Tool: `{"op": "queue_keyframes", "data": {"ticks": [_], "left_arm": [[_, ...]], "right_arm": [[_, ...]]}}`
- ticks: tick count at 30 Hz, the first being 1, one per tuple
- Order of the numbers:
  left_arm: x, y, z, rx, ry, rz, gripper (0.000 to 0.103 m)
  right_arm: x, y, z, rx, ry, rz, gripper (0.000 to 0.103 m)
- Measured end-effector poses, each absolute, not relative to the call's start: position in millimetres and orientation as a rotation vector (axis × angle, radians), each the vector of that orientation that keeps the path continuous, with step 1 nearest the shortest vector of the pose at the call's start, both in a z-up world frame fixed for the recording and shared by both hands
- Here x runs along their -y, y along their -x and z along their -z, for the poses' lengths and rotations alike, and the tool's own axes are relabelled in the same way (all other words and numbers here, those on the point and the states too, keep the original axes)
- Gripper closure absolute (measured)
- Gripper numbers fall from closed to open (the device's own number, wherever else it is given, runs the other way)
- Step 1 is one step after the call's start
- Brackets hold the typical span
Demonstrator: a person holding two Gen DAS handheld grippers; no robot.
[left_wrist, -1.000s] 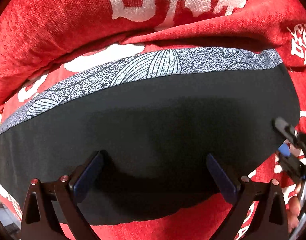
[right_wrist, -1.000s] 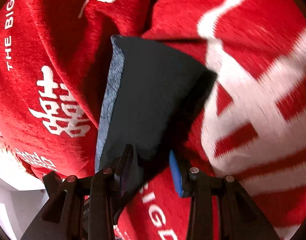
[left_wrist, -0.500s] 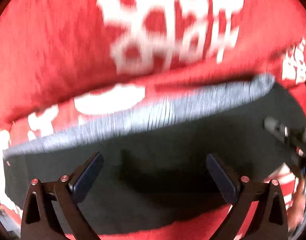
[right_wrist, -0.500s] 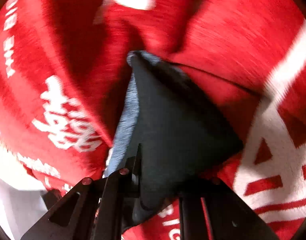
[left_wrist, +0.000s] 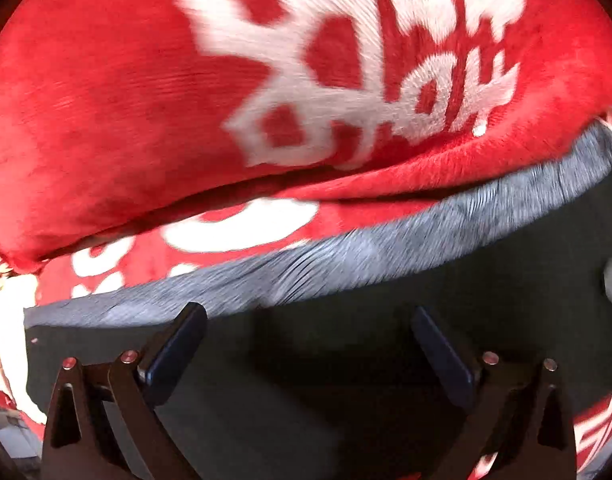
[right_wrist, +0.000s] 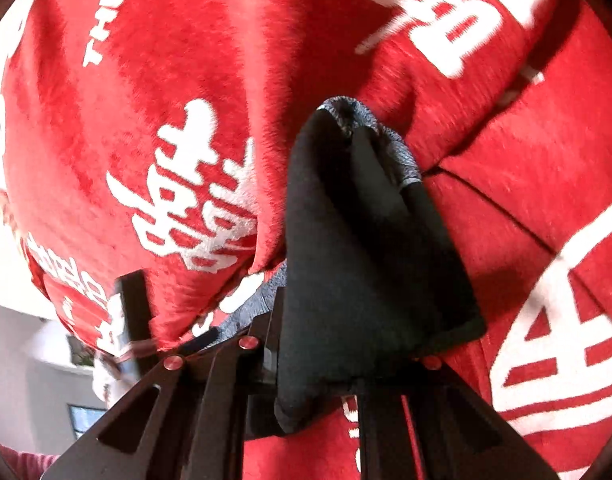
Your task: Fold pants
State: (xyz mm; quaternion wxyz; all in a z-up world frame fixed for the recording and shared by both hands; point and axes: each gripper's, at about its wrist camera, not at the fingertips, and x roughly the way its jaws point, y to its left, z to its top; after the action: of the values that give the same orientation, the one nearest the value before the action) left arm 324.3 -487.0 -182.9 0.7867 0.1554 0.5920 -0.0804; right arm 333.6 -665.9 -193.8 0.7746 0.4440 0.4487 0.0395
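The black pants with a grey patterned band lie on a red blanket. My left gripper is open and hovers over the black cloth, its fingers apart on either side. In the right wrist view my right gripper is shut on the pants. It holds an end of them lifted, so the cloth stands up in a peak with the grey band at the top.
The red blanket with white lettering covers a sofa-like seat and back cushion. A pale wall and floor show at the lower left of the right wrist view.
My right gripper closed on the pants' end and lifted it, bunching the cloth upward. The left gripper stayed open and shifted nearer the grey band.
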Motion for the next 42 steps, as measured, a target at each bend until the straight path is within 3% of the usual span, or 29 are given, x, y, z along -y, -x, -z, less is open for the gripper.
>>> {"op": "queue_keyframes", "data": {"ticks": [6, 10, 16, 21, 26, 28, 29, 31, 37, 42], "left_arm": [[485.7, -279.1, 222.4, -1.337, -0.418, 0.262, 0.000], [461.1, -283.6, 209.4, -1.384, -0.300, 0.270, 0.000], [365.0, -288.6, 155.0, -1.282, -0.214, 0.219, 0.000], [269.4, -294.0, 143.5, -1.315, -0.133, 0.079, 0.000], [188.0, -292.9, 162.7, -1.378, -0.120, -0.028, 0.000], [169.0, -290.8, 164.0, -1.381, -0.109, -0.040, 0.000], [165.1, -283.4, 166.9, -1.377, -0.113, -0.042, 0.000], [154.4, -282.6, 164.1, -1.376, -0.108, -0.040, 0.000], [141.1, -291.3, 160.0, -1.388, -0.039, 0.005, 0.000], [164.0, -289.7, 166.2, -1.395, -0.061, 0.099, 0.000]], "right_arm": [[631.7, -340.0, 159.0, -0.987, -0.771, -0.079, 0.090], [593.2, -347.1, 132.9, -0.995, -0.596, -0.087, 0.090], [499.0, -356.8, 102.8, -1.011, -0.257, -0.096, 0.090], [396.9, -363.4, 121.9, -1.067, -0.050, -0.135, 0.089], [302.7, -361.2, 177.9, -1.236, 0.129, -0.137, 0.076], [269.7, -353.9, 187.0, -1.242, 0.288, -0.096, 0.065], [260.7, -350.5, 185.6, -1.239, 0.323, -0.095, 0.054], [241.6, -341.0, 172.6, -1.220, 0.355, -0.106, 0.050], [240.9, -317.8, 99.3, -1.101, 0.149, -0.261, 0.047], [321.7, -327.8, 117.8, -1.213, -0.494, -0.204, 0.045]]}}
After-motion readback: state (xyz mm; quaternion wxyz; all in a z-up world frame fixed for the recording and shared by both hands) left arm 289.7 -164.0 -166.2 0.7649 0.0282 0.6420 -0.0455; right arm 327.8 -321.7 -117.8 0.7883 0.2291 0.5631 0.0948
